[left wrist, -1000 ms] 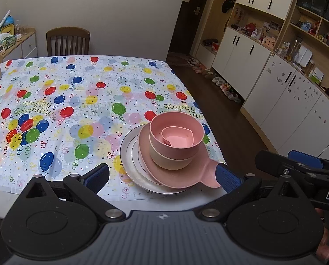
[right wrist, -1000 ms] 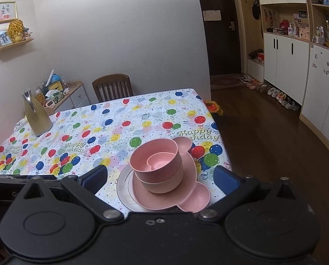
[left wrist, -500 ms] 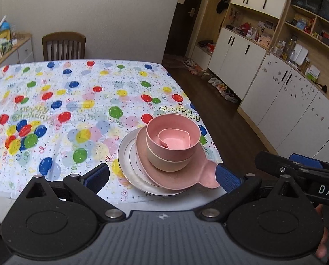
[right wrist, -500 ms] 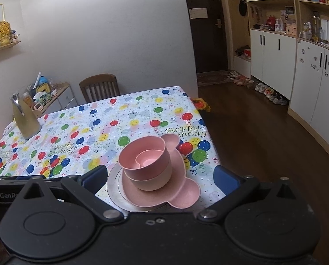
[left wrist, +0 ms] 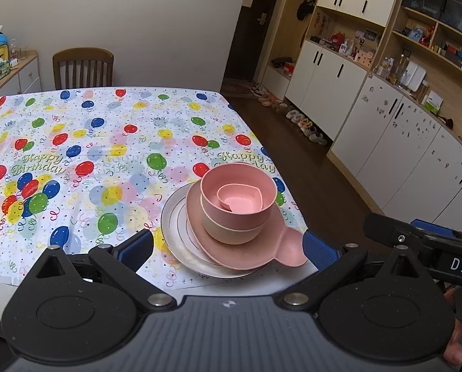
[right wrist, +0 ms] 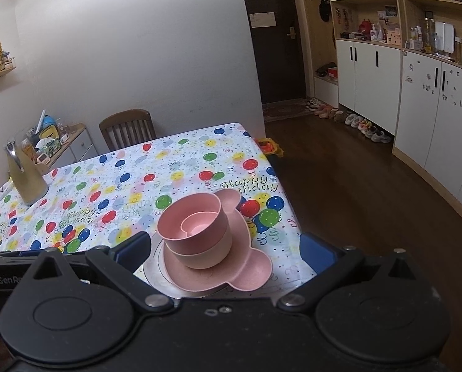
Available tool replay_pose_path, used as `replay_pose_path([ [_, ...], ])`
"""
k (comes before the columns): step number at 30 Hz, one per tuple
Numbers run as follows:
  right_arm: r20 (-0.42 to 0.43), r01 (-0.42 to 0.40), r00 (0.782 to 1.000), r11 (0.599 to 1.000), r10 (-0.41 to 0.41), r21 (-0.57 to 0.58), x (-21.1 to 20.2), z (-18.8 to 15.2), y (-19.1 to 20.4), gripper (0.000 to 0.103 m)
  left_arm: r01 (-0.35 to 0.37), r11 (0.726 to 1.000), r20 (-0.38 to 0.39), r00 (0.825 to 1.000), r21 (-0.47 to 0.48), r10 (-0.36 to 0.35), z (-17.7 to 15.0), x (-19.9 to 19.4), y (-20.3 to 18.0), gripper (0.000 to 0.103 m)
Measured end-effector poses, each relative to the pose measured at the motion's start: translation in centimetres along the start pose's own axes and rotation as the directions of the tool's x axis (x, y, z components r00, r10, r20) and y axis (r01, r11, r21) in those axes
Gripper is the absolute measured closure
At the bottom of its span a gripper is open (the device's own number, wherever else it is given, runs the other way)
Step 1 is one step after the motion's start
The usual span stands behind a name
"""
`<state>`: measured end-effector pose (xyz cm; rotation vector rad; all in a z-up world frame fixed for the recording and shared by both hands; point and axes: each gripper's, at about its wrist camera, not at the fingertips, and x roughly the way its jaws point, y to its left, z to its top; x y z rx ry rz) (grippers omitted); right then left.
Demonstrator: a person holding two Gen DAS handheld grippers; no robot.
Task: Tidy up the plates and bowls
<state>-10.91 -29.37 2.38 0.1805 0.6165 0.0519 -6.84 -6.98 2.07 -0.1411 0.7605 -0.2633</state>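
Pink dishes are piled up near the front right corner of the bench (left wrist: 76, 142), which is covered with a balloon cloth (left wrist: 113, 130). At the bottom of the pile a white plate (left wrist: 176, 226) is seen. On it a pink plate with round ears (left wrist: 262, 254) is laid, and one ear sticks out close to the front edge. On the pink plate a cream bowl (left wrist: 231, 232) is set, a pink bowl (left wrist: 255, 201) is nested in it, and a small heart-shaped bowl (left wrist: 240, 198) is tucked inside that.

The left gripper (left wrist: 228, 245) is held above the front edge, with its blue fingers (left wrist: 138, 248) wide apart and nothing between them. The right gripper (right wrist: 224, 248) is held the same way, fingers apart and empty. No dish is touched by either one.

The stacking looks done, with big things at the bottom and small things on top. So the task seems to be at its end, or nearly so. If one more move is wanted, the whole pile could be slid away from the edge. For that, the white plate would have to be gripped by its rim and moved slowly, so the bowls are not tipped. A yellow jug (right wrist: 26, 179) is stood far off by the back left corner, well apart from the pile.
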Motion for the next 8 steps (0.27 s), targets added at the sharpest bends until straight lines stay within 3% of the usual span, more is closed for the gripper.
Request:
replay_pose_path([
  [8, 0.014, 0.014, 1.0, 1.0, -0.014, 0.009, -0.2, -0.08, 0.14, 0.0, 0.02, 1.0, 0.003, 1.0, 0.006, -0.02, 0.09, 0.01, 0.37, 0.0],
])
